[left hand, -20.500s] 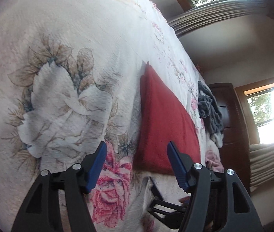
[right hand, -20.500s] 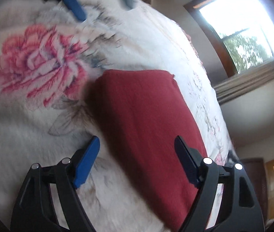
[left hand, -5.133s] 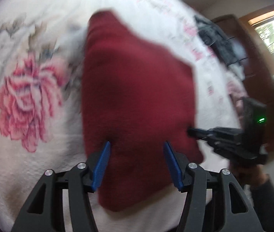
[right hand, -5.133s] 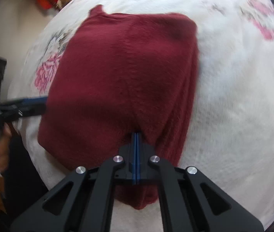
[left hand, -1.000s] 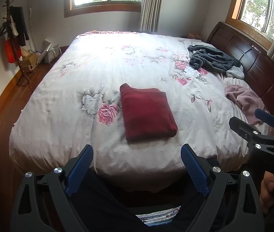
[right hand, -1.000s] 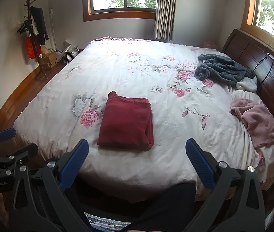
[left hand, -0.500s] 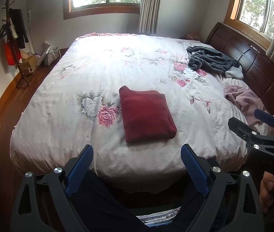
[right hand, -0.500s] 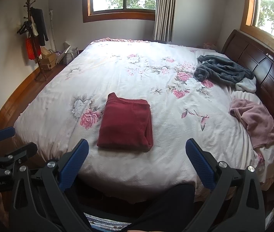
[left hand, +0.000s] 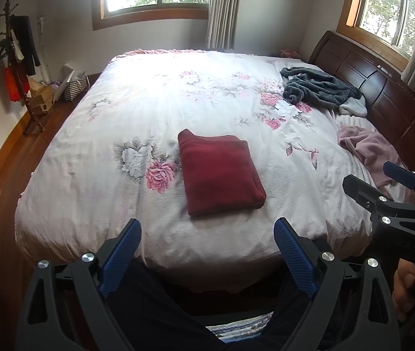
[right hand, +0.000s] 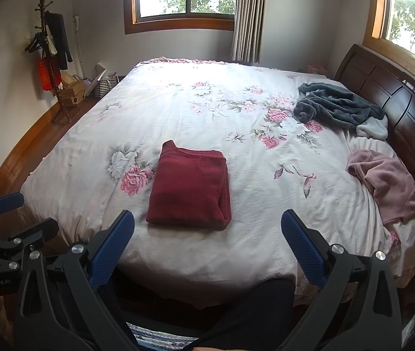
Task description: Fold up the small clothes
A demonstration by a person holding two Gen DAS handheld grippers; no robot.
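The red garment [left hand: 220, 172] is seen folded into a neat rectangle on the bed [left hand: 154, 111], near the foot edge, just right of the pink rose print [left hand: 160, 175]. Both tools are held back off the bed, past the foot edge: the left gripper [left hand: 207, 259] is spread wide and empty, the right gripper [right hand: 207, 247] is spread wide and empty too. This piece is judged done. Two unfolded items are left toward the headboard [right hand: 397, 102]: a grey garment [right hand: 336, 106] and a pink garment [right hand: 385, 181], the pink one lying close to the bed's side edge. Risks judged from here: the pink garment could be dragged off that edge if pulled carelessly, and the folded red stack could be knocked or rumpled if another piece is swept across it.
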